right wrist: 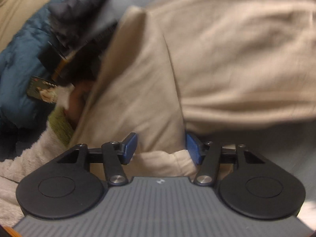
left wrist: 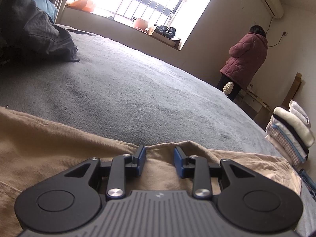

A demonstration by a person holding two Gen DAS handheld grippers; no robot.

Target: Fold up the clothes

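A beige garment (left wrist: 49, 138) lies spread on the grey bed cover (left wrist: 128, 83). My left gripper (left wrist: 159, 159) is open just above the garment's far edge, its blue pads apart with cloth showing between them. In the right wrist view the same beige garment (right wrist: 237, 49) fills most of the frame, with a folded flap (right wrist: 134, 90) running toward me. My right gripper (right wrist: 161, 148) is open, its pads on either side of the flap's near end. The right view is blurred.
A dark grey garment pile (left wrist: 35, 33) lies at the bed's far left. A stack of folded clothes (left wrist: 290, 132) sits at the right edge. A person in a maroon coat (left wrist: 246, 59) stands by the far wall. A blue jacket (right wrist: 21, 63) and fleecy items (right wrist: 29, 162) lie left of the right gripper.
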